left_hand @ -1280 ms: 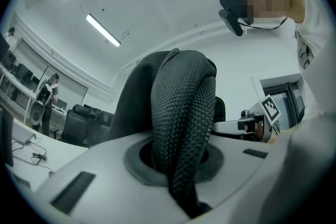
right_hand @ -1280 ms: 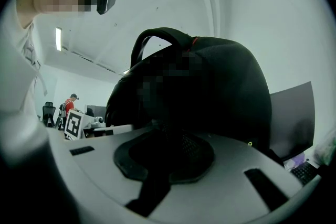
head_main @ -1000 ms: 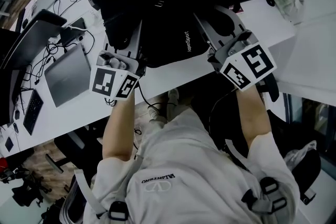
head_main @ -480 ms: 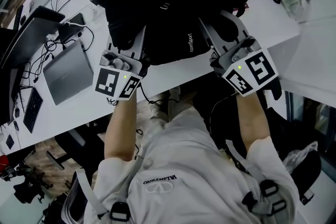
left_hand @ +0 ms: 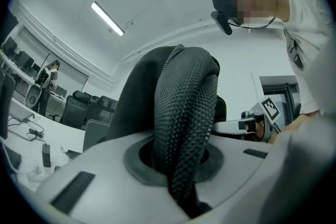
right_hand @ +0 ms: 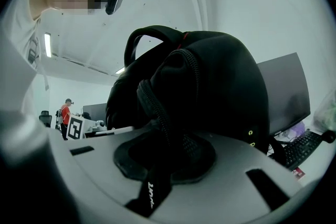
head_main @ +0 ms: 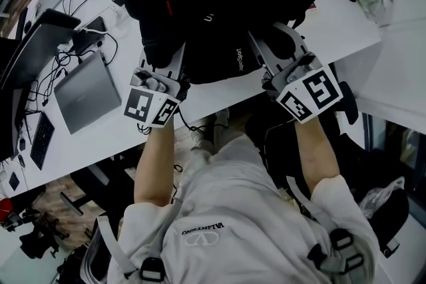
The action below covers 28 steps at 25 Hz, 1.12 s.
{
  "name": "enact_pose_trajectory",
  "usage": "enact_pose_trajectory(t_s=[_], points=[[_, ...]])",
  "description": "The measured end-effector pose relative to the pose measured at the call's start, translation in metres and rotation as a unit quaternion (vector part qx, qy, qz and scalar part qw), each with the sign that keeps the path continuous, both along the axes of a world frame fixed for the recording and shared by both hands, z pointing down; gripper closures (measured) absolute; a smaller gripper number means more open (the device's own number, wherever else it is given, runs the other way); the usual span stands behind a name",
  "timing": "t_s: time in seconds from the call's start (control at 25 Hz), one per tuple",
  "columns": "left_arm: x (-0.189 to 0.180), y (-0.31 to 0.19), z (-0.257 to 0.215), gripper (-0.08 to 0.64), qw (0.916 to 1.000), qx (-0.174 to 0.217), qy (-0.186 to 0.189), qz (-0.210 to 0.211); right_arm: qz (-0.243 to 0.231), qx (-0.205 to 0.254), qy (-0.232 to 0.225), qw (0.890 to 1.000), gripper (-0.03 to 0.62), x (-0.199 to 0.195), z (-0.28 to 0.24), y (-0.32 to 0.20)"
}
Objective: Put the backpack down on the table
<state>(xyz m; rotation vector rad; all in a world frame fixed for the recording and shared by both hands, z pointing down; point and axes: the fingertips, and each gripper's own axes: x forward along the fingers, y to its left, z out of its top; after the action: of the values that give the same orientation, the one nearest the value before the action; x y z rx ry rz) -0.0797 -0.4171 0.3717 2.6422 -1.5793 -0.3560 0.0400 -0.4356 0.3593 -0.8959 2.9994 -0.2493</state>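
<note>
Black backpack [head_main: 219, 3]: sitting low over the near edge of the white table [head_main: 80, 143]; contact with the top not discernible. Left gripper [head_main: 176, 53]: clamping the mesh shoulder strap [left_hand: 184, 107]. Right gripper [head_main: 273, 36]: jaws opening, with the second strap [right_hand: 168, 128] lying between them, pads touching it.

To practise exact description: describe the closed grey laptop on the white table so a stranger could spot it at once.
Start at the long white table and look left of the black backpack. The laptop lies flat there, just below a tangle of cables. Unlike the dark upright screen beside it, it is a shut, plain grey slab.
</note>
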Motion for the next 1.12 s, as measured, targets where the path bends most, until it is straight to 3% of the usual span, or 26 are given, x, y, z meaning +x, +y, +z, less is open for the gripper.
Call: enact_pose_trajectory(t_s=[0.56, 1.12], points=[[-0.002, 0.013, 0.016, 0.526, 0.9998, 0.001, -0.011, -0.013, 0.018, 0.008, -0.023, 1.000, 0.535, -0.002, 0.015, 0.010], [-0.006, 0.032, 0.016, 0.472, 0.9995, -0.009, -0.014, -0.027, 0.037, 0.015, -0.007, 0.999, 0.521, 0.003, 0.022, 0.030]])
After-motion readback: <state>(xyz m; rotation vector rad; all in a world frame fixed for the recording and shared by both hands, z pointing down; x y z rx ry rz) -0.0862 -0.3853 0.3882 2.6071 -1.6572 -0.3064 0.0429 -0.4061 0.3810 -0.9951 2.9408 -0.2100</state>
